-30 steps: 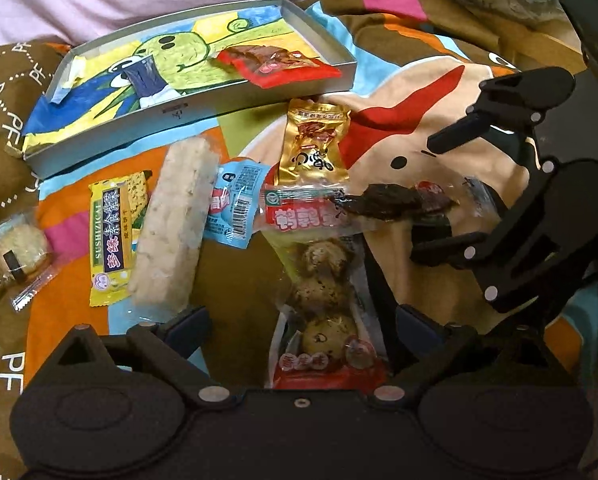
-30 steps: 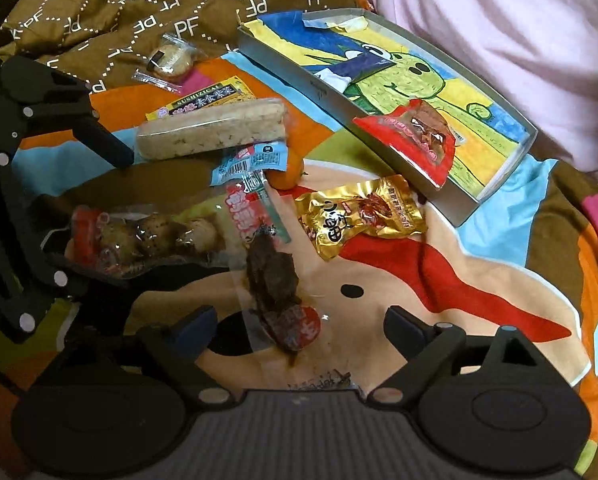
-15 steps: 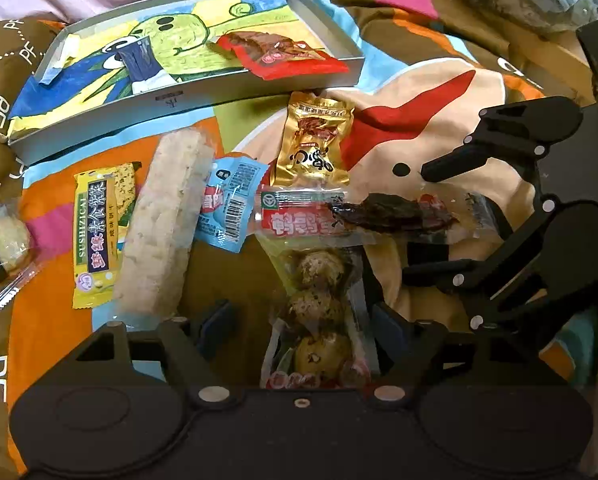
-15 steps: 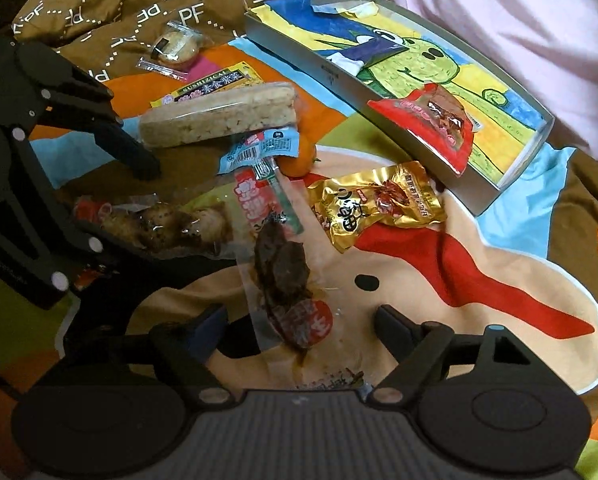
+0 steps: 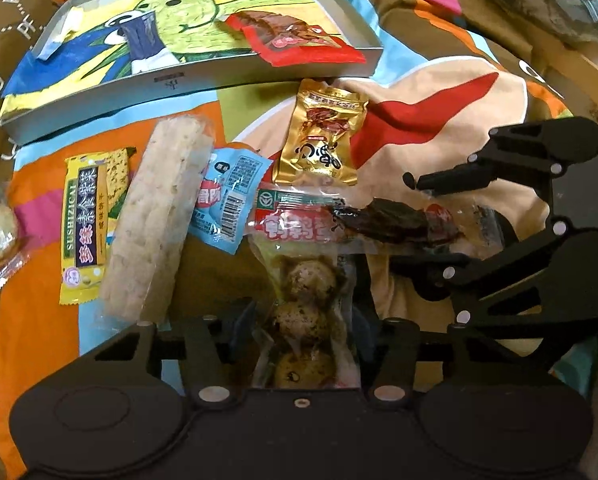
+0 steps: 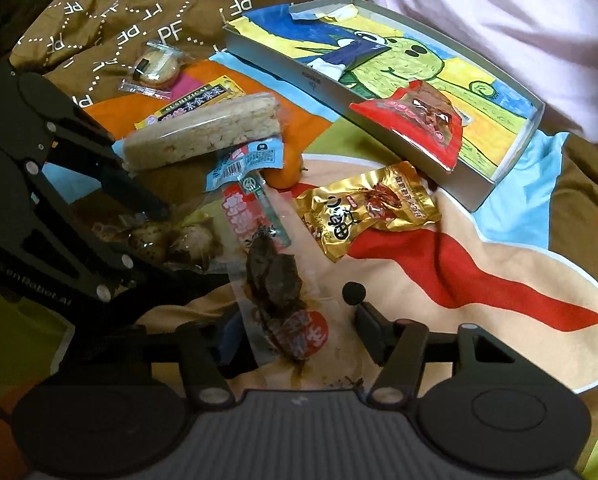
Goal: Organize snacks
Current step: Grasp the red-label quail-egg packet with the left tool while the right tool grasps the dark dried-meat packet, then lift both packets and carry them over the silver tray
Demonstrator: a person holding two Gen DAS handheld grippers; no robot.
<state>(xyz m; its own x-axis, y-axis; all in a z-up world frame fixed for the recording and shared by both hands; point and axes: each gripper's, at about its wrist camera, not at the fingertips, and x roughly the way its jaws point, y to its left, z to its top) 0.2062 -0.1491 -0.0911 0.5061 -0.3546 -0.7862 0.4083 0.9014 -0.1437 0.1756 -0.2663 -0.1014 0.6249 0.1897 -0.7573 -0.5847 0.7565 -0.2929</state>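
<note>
Snacks lie scattered over a cartoon-print blanket, and both grippers are down among them. The left gripper has just been closing its jaws around a clear pack of speckled eggs; the blue pads sit at either side of the pack, close against it, though I cannot tell whether they press on it yet. The right gripper has also been closing: its jaws stand about half open either side of a clear pack of dark meat, with a plain gap on the right. The two packs cross near their far ends. Beyond them lie a gold packet, a blue sachet, a long rice cracker bar, a yellow seaweed packet and, nearest the brown edge of the blanket, a small round cake in clear wrap. A shallow grey box lined with a green cartoon drawing rests at the far edge, a red packet inside its right end.
</note>
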